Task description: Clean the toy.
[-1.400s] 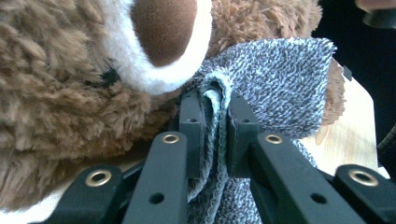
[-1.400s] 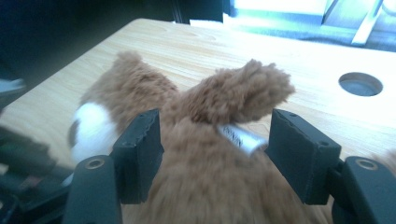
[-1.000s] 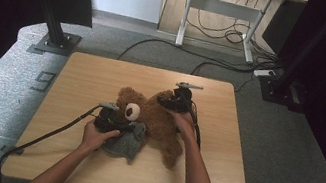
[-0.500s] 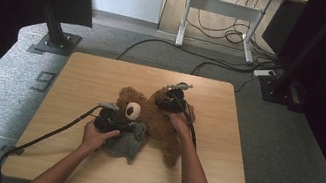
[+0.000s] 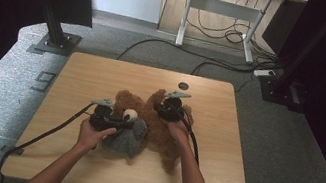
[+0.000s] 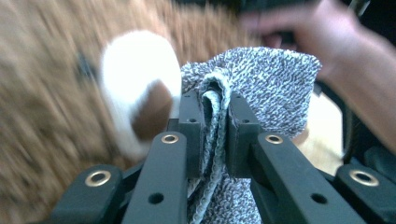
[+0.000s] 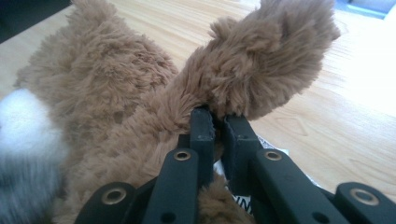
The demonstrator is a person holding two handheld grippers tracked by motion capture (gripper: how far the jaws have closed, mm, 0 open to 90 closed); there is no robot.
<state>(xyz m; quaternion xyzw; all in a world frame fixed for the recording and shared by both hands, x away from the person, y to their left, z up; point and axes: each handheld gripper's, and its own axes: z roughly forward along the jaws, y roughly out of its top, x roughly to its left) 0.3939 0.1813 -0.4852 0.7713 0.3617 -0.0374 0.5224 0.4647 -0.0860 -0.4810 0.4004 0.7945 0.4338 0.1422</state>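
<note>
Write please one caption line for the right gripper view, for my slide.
Right gripper shut on the brown teddy bear's arm, lifted above the wooden table.

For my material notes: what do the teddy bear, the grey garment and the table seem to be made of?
Teddy bear: brown plush, probably synthetic, with long, fluffy pile. Grey garment: knitted yarn in mottled grey and white, loops visible; fibre unclear. Table: pale wood or wood-look laminate, matte with visible grain lines.
</note>
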